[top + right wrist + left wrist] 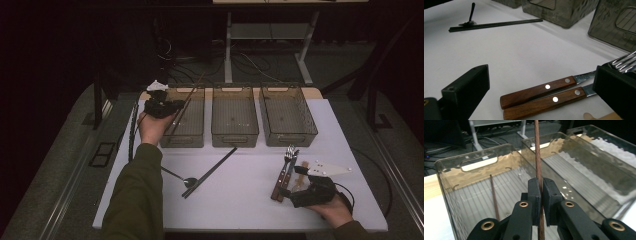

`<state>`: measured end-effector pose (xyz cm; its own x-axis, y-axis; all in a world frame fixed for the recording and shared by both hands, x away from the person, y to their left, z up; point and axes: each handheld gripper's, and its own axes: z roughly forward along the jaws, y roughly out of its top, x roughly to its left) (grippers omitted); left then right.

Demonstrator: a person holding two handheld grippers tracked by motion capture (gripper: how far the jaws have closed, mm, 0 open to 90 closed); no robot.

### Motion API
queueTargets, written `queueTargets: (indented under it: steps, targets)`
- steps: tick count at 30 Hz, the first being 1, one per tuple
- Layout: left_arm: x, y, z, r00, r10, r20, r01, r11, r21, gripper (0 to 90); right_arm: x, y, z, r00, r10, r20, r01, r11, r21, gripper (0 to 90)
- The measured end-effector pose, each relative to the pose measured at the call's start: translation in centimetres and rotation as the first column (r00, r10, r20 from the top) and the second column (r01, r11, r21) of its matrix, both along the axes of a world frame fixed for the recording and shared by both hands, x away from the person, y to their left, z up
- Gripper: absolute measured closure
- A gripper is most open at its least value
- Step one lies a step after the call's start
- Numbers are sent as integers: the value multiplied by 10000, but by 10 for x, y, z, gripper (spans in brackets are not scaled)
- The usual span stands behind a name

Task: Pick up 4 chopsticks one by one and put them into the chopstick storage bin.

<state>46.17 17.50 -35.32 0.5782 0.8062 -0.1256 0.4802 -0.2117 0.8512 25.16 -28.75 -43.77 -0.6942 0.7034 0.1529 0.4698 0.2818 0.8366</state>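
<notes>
The room around the table is dark, and I work on a white tabletop (240,200) with three clear smoky bins in a row along its far edge: the left bin (186,131), the middle bin (234,122) and the right bin (295,131).

My left gripper (176,106) hovers at the near left corner of the left bin, its jaws pinched tight on a brown chopstick (538,155). In the left gripper view the stick runs straight up between the two pads and slants out over that bin. A second brown chopstick (494,195) lies on the ribbed floor of the same bin.

My right gripper (296,181) rests low at the near right of the table. Its jaws stand wide apart, one on each side of two wooden-handled utensils (541,96) that lie side by side on the tabletop. Fork tines (624,62) show at the far end of one; I cannot tell what the other ends in. The pads do not press on the handles.

Near the middle of the table lies a pair of black chopsticks (210,171), with a dark spoon (186,180) touching their near end.
</notes>
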Motion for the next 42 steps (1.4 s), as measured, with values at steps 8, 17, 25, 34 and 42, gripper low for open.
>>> queueTargets:
  steps: [8,17,25,34,42]
  targets:
    - [9,-4,-12,9991,387,183,-392,9987,316,853,0,-1,0,10000,-19,-25,20,10000,68,6]
    - [11,-4,-22,9978,640,-159,-621,9928,1022,852,0,0,0,10000,1,-17,-1,10000,66,6]
    - [14,-2,-30,9907,1093,-805,-974,9855,1387,850,0,0,0,10000,-11,-13,11,10000,72,6]
    - [14,-1,-30,9879,1315,-822,-1185,9820,1469,627,-1,0,1,10000,-1,-14,1,10000,75,6]
    - [5,-2,-26,9919,860,-934,-736,9889,1294,454,0,0,0,10000,-21,-25,22,10000,33,6]
